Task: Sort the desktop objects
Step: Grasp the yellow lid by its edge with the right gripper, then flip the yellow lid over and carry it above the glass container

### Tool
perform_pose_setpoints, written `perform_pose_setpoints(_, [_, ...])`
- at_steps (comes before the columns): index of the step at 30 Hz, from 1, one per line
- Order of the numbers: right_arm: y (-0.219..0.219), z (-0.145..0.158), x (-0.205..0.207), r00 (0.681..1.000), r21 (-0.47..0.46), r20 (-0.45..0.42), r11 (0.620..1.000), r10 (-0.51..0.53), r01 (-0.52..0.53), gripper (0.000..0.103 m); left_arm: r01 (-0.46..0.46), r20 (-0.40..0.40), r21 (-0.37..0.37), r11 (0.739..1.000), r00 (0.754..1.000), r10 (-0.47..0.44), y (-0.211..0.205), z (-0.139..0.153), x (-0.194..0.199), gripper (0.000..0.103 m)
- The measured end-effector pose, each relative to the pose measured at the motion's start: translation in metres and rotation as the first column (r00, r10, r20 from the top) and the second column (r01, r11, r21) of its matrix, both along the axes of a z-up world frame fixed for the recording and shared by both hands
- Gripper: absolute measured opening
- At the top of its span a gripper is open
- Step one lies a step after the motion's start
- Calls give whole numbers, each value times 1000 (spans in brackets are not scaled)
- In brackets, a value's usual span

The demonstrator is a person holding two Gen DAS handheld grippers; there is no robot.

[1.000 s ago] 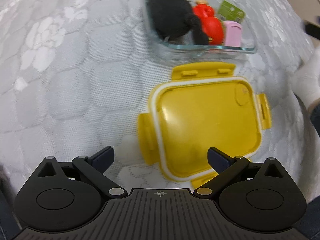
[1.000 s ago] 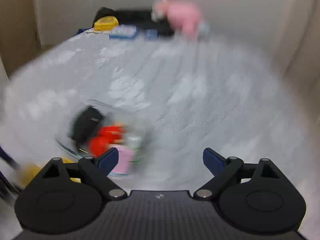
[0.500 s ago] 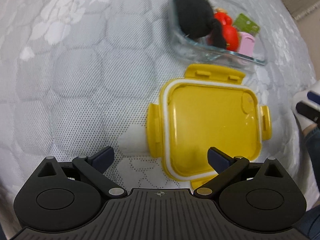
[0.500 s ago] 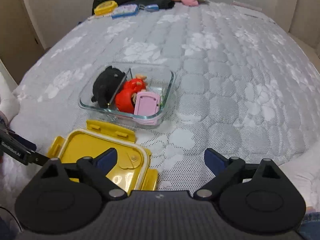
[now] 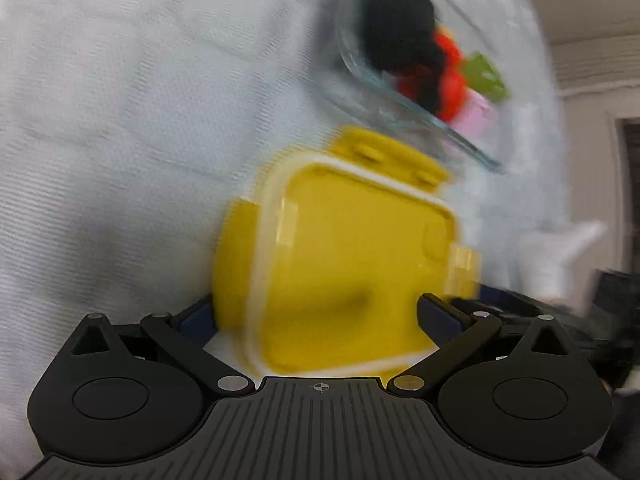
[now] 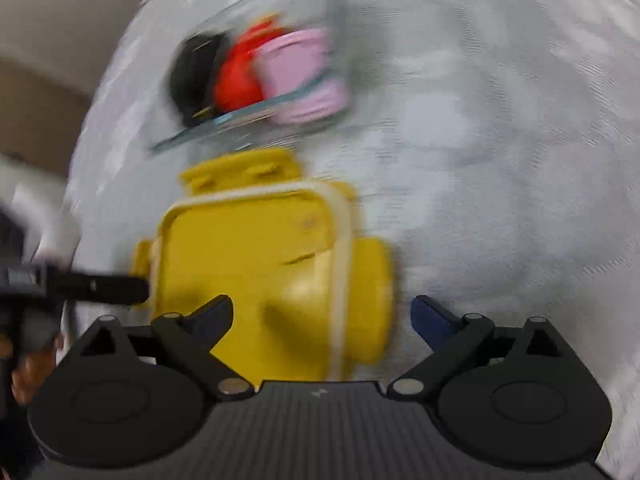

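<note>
The quilted white bed cover spans both blurred views. My left gripper and my right gripper are each spread wide, with the yellow lid lying flat between their fingers. Just beyond the lid sits the glass container, holding a black item, a red item and a pink item.

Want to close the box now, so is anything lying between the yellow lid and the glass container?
Nothing visible does. The lid lies right beside the container on the quilt, with only bare quilt between them, though both views are blurred.
</note>
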State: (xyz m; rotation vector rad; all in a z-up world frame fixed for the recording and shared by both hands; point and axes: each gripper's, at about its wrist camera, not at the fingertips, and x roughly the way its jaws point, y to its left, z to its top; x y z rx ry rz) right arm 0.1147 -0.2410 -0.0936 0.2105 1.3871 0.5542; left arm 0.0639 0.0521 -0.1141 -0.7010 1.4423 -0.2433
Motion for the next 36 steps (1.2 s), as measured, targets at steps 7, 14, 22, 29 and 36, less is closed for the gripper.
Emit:
perform_pose_setpoints(7, [-6,16,6,996,102,-64,993,-54,60,100,-20,-15,-64,998,1000,19,7,13,2,103])
perform_pose_setpoints(14, [-33,56,43,968,285,-151,929,-199,235,101,-142,44,-234,962,987,156,32,51,35,103])
perform_pose_setpoints(22, [-35,54,89,886,308,-309,845,-346,437,103,-205,62,-364,908,968,244,35,70,84,103])
perform_pose_setpoints(29, [-41,73,90,857,358,-333,789,-392,500,103,-257,26,-446,857,954,300,39,75,92,103])
perform_pose_setpoints(36, [-28,111,87,918,332,29,870,-397,365,102,-312,162,-406,859,900,404,62,96,91,103])
